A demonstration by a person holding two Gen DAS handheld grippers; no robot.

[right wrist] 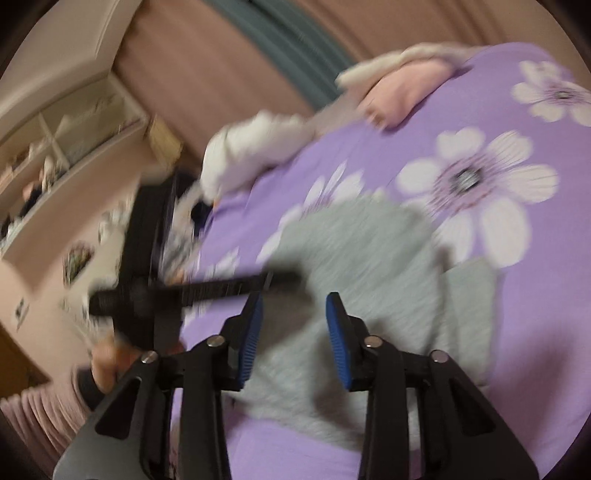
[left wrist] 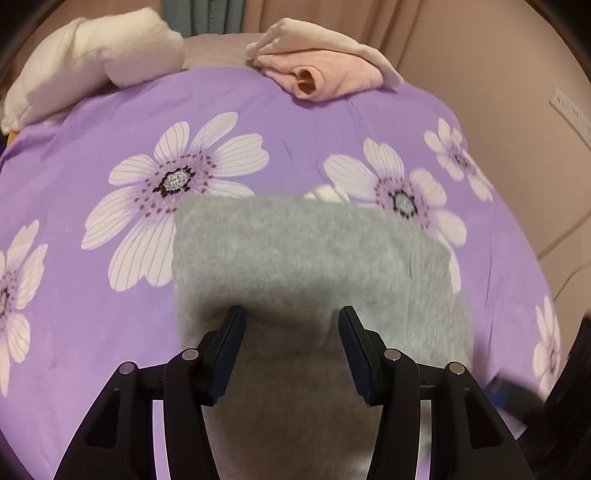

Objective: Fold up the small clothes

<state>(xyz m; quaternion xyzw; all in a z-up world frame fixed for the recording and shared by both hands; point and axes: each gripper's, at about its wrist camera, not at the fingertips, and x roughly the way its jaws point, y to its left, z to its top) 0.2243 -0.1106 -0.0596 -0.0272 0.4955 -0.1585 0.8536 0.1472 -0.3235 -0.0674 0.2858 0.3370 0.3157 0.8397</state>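
Observation:
A grey garment (left wrist: 295,251) lies folded into a rough rectangle on the purple flowered bedsheet (left wrist: 110,332). My left gripper (left wrist: 291,317) hovers over its near half, open, with its fingertips (left wrist: 236,321) close to the cloth and nothing pinched. The right wrist view is blurred and tilted. There my right gripper (right wrist: 295,310) is open above the grey garment (right wrist: 369,258), its blue pads (right wrist: 255,332) apart and bare. The left gripper (right wrist: 147,288) shows there as a dark blurred shape at the left, with a hand (right wrist: 110,362) below it.
A pink garment (left wrist: 325,77) and a cream one (left wrist: 92,55) lie at the far edge of the bed. Curtains (left wrist: 207,14) hang behind. A wall socket (left wrist: 569,110) is at the right. A shelf unit (right wrist: 55,147) stands beyond the bed.

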